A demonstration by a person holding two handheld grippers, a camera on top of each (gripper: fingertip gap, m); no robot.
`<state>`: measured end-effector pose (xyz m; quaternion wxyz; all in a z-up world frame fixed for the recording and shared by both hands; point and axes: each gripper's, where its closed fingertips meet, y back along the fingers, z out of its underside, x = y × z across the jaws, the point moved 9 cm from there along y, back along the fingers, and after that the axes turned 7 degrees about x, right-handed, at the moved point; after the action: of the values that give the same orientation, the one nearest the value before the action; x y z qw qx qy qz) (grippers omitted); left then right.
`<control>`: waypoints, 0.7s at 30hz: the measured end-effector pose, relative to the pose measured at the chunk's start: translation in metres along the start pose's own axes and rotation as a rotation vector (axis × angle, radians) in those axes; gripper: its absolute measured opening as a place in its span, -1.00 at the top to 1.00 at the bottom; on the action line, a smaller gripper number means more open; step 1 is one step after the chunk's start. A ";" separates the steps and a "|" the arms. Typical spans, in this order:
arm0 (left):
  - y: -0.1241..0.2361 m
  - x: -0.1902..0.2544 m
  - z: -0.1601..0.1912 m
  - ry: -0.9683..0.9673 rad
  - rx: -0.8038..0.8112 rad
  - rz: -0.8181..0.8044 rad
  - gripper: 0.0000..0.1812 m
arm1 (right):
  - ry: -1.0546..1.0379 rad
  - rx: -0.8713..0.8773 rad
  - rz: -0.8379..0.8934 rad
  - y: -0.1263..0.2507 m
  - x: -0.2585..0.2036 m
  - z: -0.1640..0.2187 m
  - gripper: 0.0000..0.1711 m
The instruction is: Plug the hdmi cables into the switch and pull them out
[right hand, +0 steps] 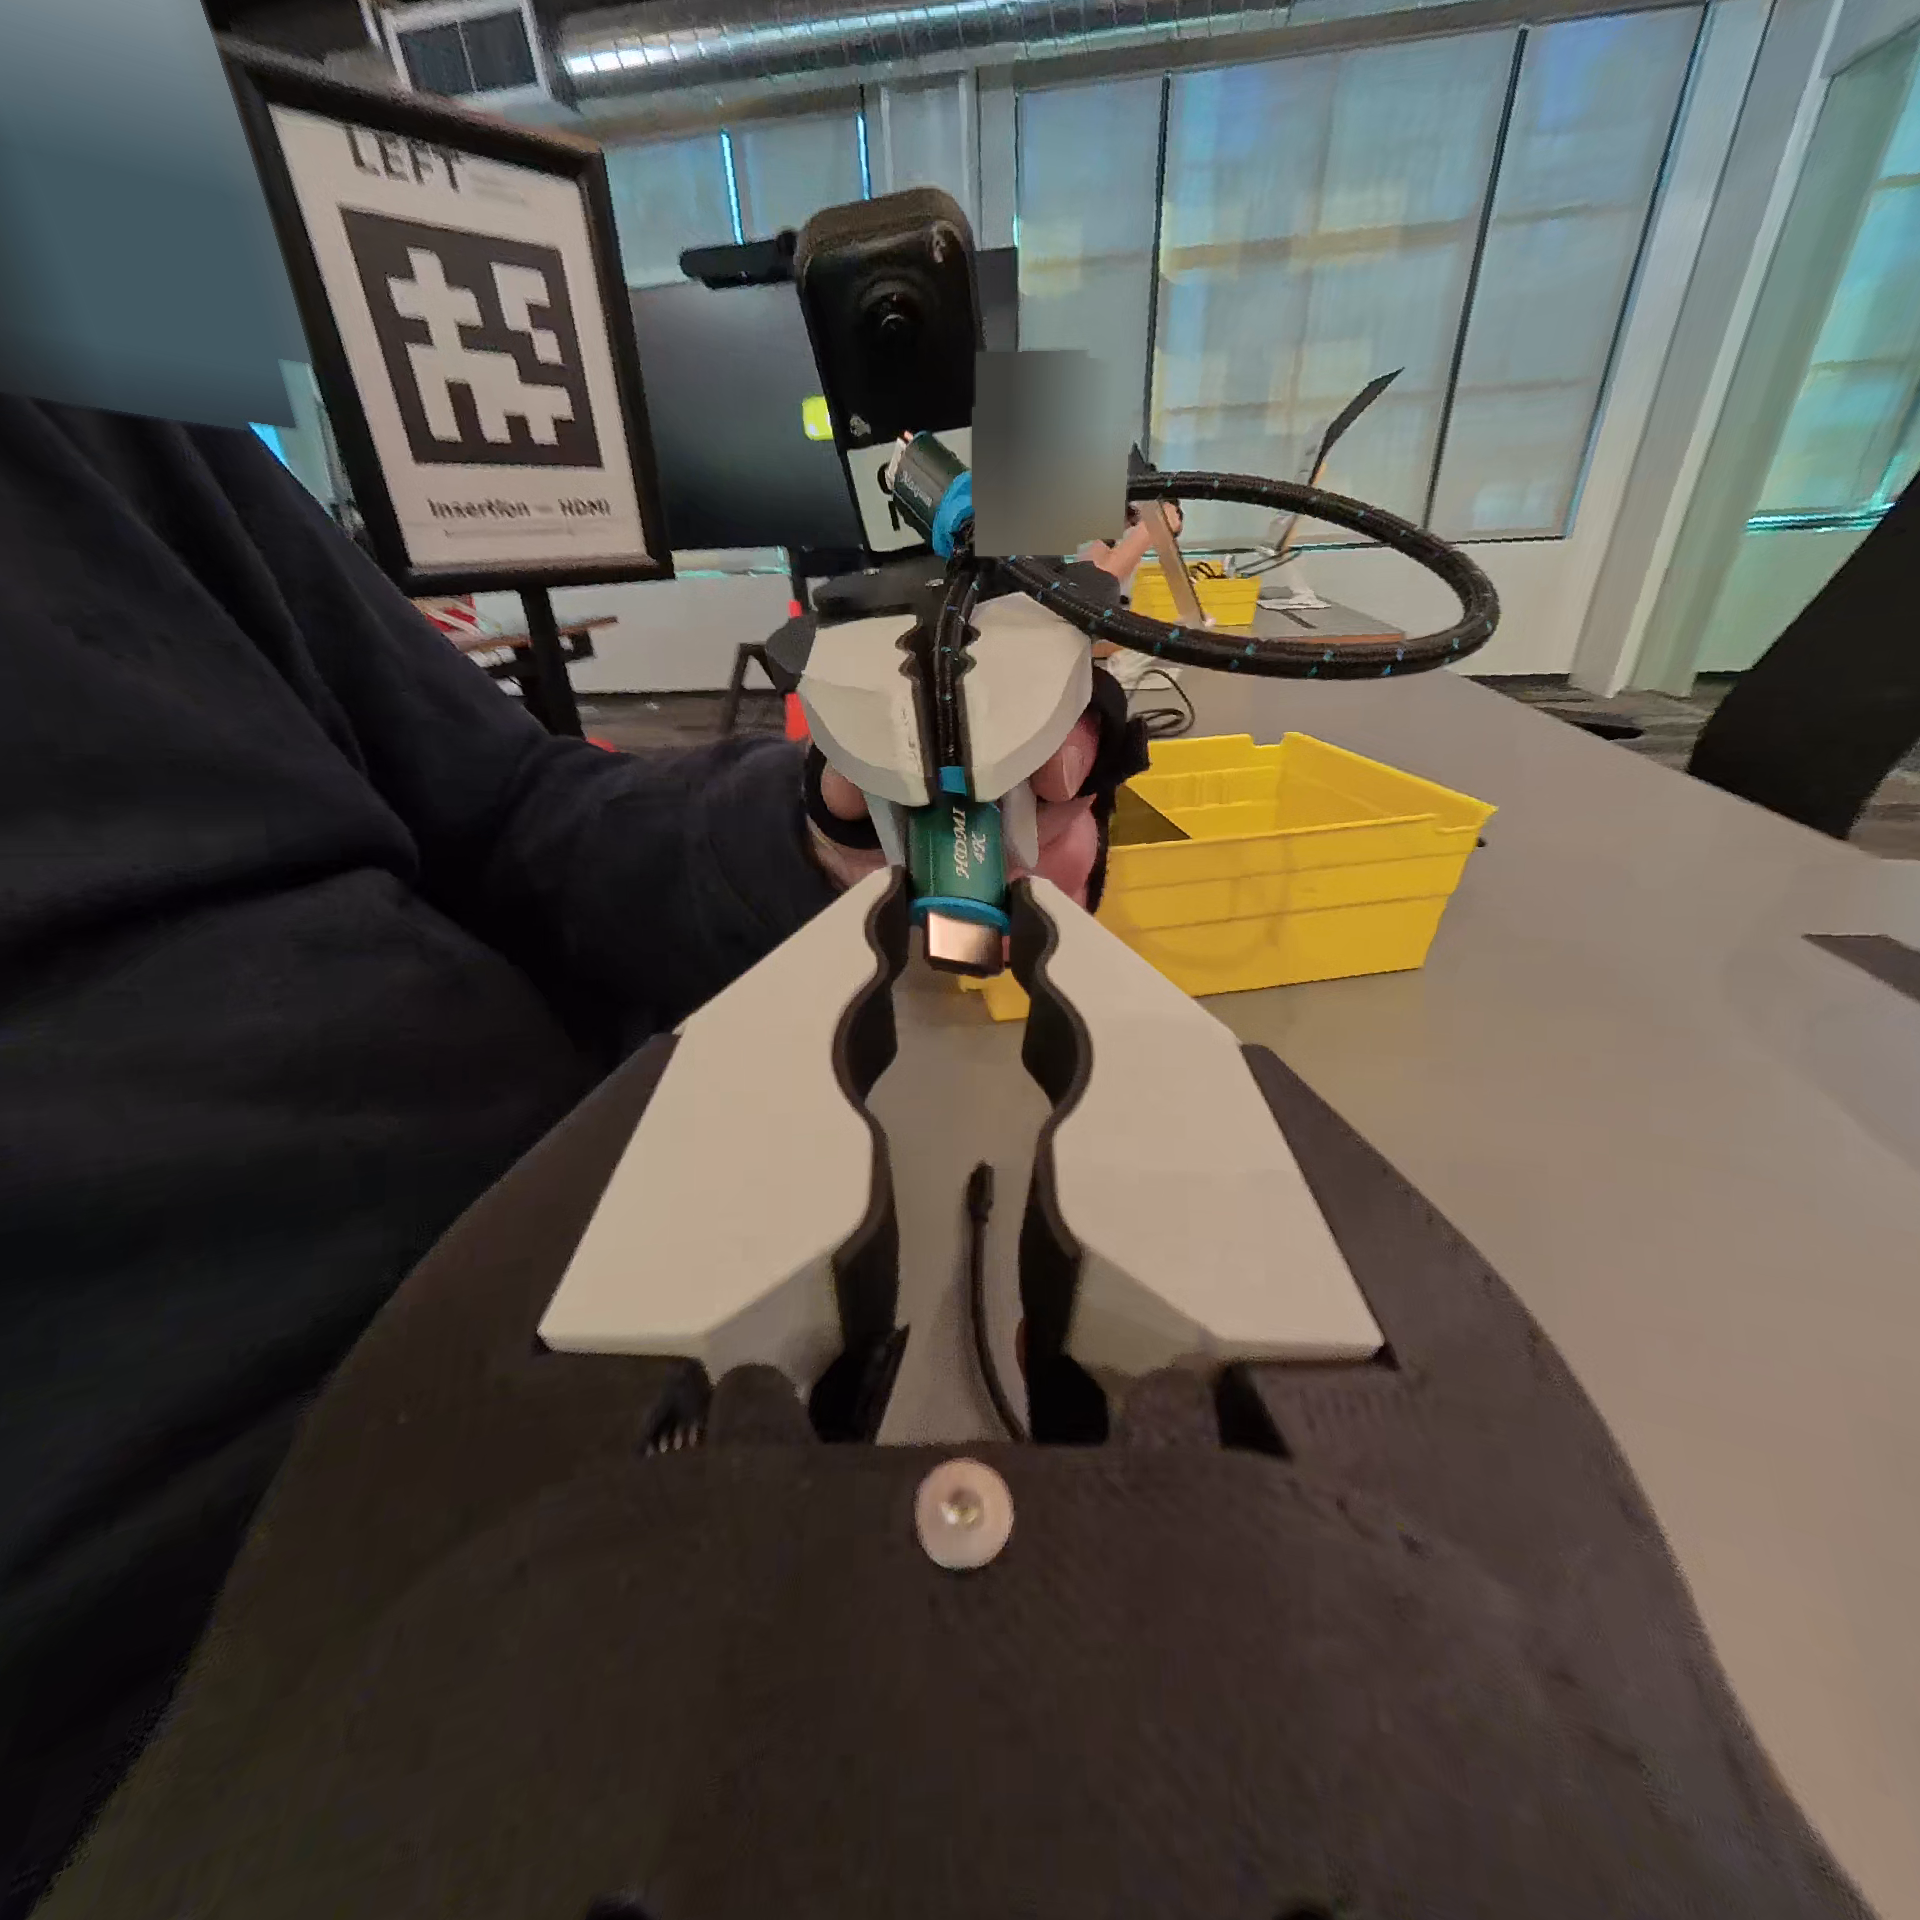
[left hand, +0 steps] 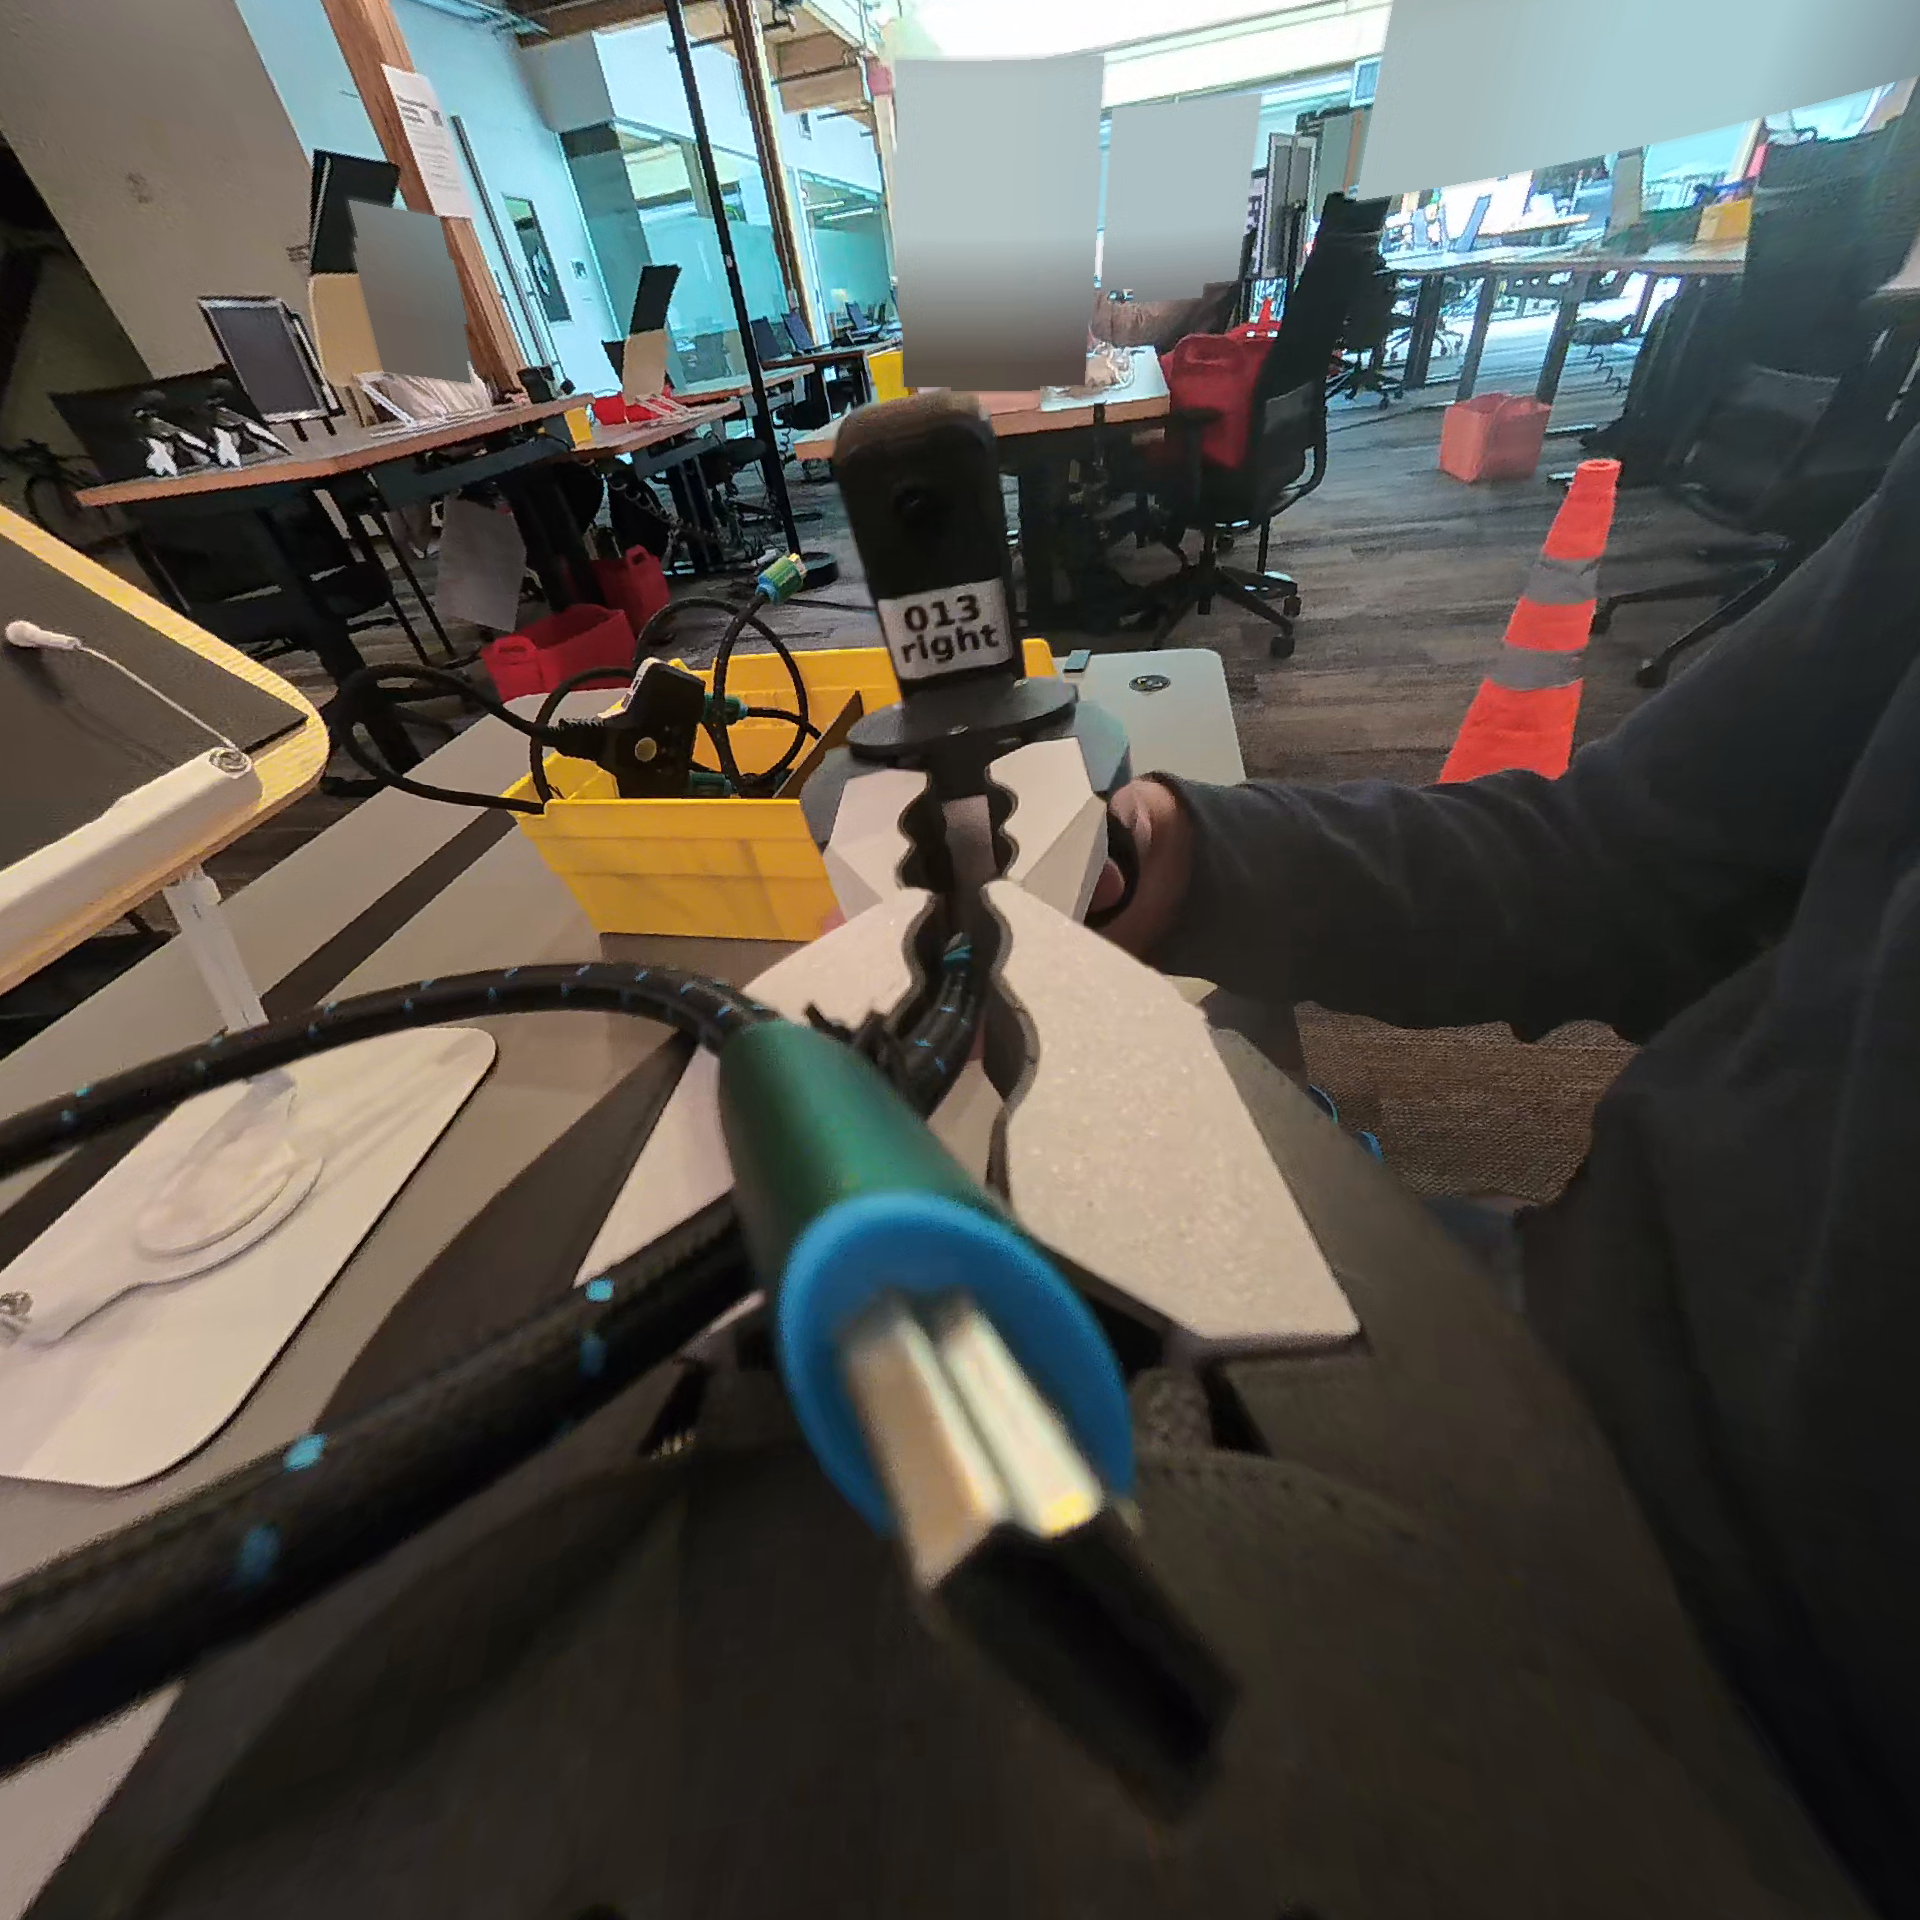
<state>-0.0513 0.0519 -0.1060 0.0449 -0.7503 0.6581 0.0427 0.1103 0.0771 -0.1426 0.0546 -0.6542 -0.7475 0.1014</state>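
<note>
An open office with rows of desks, rolling chairs and tall windows lies behind a smooth grey table (right hand: 1558, 1143). The person's dark sleeve (right hand: 260, 831) fills the near side in both views. A black-framed sign (right hand: 457, 343) with a blocky black-and-white marker stands on a post behind it. On the table sits a ribbed yellow plastic bin (left hand: 675, 862) heaped with looped cables and a black device. An orange cone (left hand: 1548, 623) with grey bands stands on the carpet beyond.

The two tools face each other tip to tip above the table. The left gripper (right hand: 940, 774), with matte grey fingers and wavy black inner edges, is clamped on the HDMI cable (right hand: 1434, 613) just behind its plug. The cable is black braid flecked with blue, and it arcs out in a wide loop to the side.

The right gripper (right hand: 956, 904) stands parted about a plug's width. Its tips flank the green plug (right hand: 954, 862), with its blue collar and metal end. No firm grip on the plug shows.

The second plug (left hand: 862, 1164) lies blurred close before the left camera and blocks much of that view.
</note>
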 end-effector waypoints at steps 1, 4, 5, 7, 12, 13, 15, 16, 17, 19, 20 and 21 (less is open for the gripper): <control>0.001 0.000 0.000 0.005 -0.006 0.001 0.95 | 0.027 -0.012 0.012 -0.001 -0.001 -0.001 0.81; 0.002 -0.003 0.002 0.019 -0.026 -0.022 0.89 | 0.114 -0.064 0.050 -0.001 -0.003 -0.002 0.80; 0.002 -0.003 0.002 0.020 -0.037 -0.023 0.87 | 0.147 -0.087 0.059 -0.002 -0.004 -0.002 0.80; 0.002 -0.004 0.003 0.016 -0.053 -0.028 0.83 | 0.200 -0.123 0.076 -0.002 -0.006 -0.002 0.80; 0.001 -0.001 0.003 -0.006 -0.105 -0.014 0.82 | 0.262 -0.199 0.075 -0.003 -0.010 -0.003 0.80; 0.000 0.000 0.003 -0.007 -0.109 -0.005 0.82 | 0.268 -0.208 0.071 -0.002 -0.010 -0.003 0.80; 0.000 0.002 0.002 0.007 -0.112 0.025 0.68 | 0.271 -0.207 0.068 -0.001 -0.011 -0.006 0.81; 0.000 0.003 0.003 0.018 -0.109 0.039 0.68 | 0.270 -0.207 0.062 0.001 -0.011 -0.008 0.81; 0.000 0.003 0.004 0.023 -0.107 0.039 0.70 | 0.273 -0.213 0.060 0.002 -0.011 -0.009 0.81; -0.002 0.003 0.005 0.034 -0.099 0.037 0.71 | 0.287 -0.245 0.063 0.002 -0.012 -0.009 0.81; -0.003 0.003 0.006 0.040 -0.090 0.037 0.75 | 0.292 -0.260 0.063 0.002 -0.013 -0.009 0.81; -0.003 0.003 0.006 0.044 -0.082 0.034 0.79 | 0.296 -0.270 0.064 0.002 -0.013 -0.009 0.81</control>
<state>-0.0479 0.0502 -0.1122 -0.0009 -0.7412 0.6691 0.0541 0.1158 0.0648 -0.1334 0.0726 -0.6867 -0.7169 -0.0955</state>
